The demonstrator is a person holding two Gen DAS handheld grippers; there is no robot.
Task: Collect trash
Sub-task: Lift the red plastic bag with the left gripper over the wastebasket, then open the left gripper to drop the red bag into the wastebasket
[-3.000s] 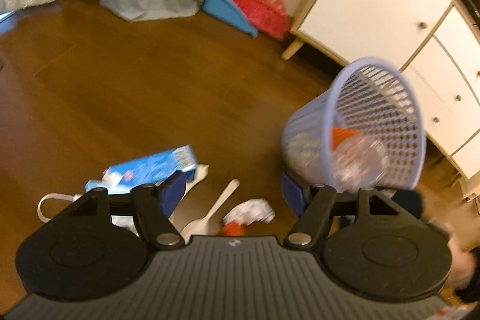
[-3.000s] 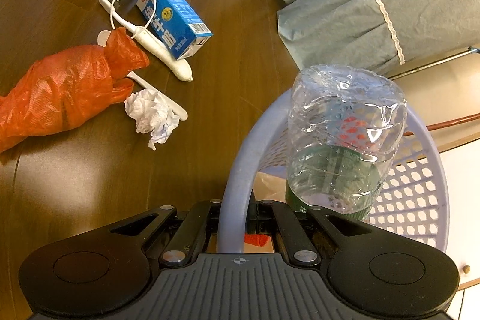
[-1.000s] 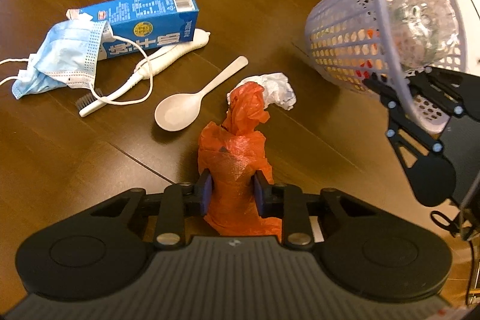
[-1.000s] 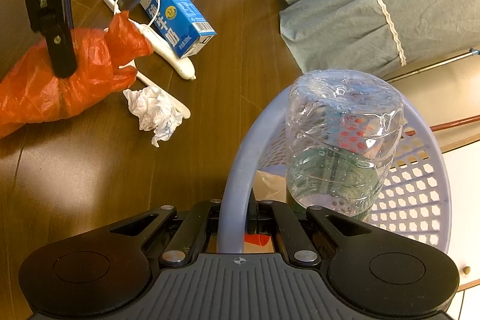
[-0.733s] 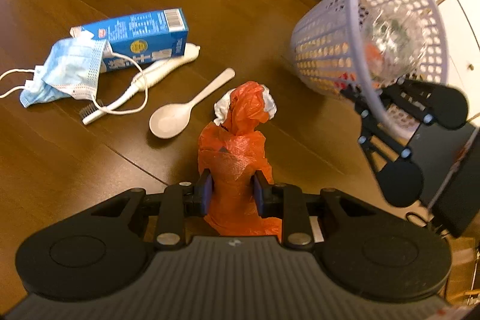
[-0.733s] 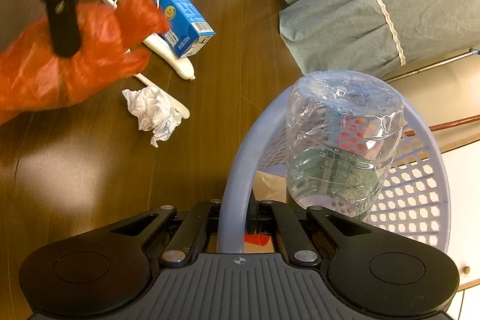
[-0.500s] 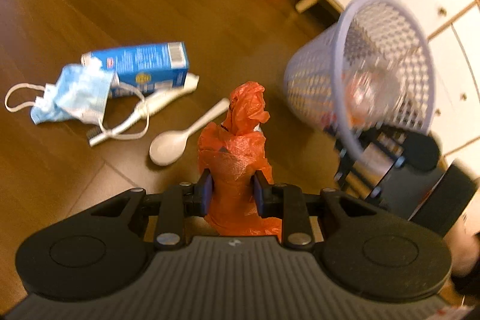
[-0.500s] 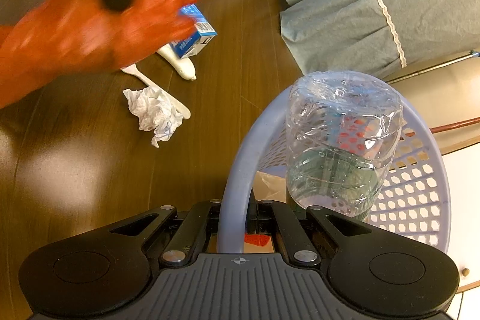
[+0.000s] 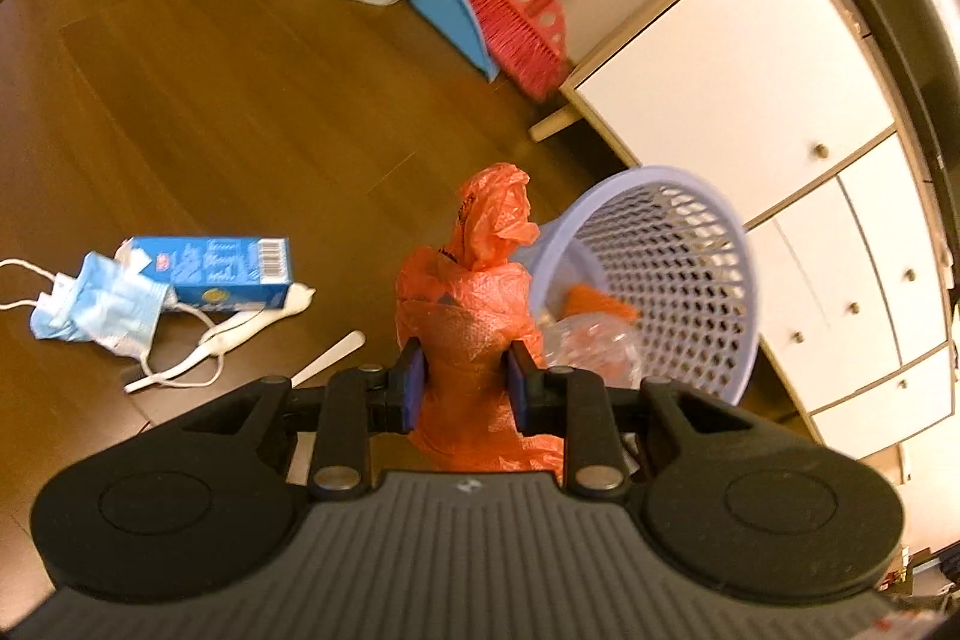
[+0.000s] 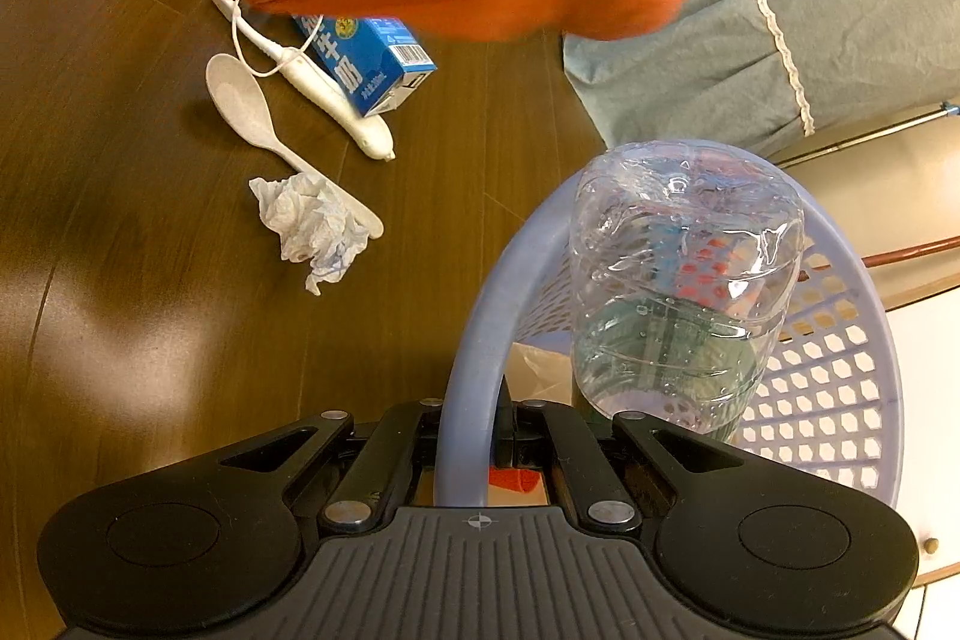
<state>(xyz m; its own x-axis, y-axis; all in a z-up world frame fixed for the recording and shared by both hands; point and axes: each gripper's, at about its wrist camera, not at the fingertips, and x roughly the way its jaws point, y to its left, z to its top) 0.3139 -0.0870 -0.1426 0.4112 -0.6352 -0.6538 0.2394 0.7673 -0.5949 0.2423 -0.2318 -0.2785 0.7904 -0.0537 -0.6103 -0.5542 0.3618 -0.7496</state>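
Orange bag (image 9: 474, 304), crinkled thin plastic, now lifted off the floor (image 9: 240, 130) and carried up beside the basket (image 9: 690, 280); a second ago it lay among the litter. Left gripper (image 9: 465, 388): jaws narrow, pinching the bag's bunched middle, its knotted top standing upright just beside the basket rim. From the right wrist view the bag passes overhead as a blurred smear. Right gripper (image 10: 474, 436): jaws closed on the lavender rim, unchanged. Basket is perforated plastic, tilted, holding a clear ribbed bottle (image 10: 684, 280). Left on the dark wood floor: blue carton (image 9: 216, 271), pleated face mask (image 9: 102, 307), white spoon (image 10: 258, 118), crumpled tissue (image 10: 312, 226).
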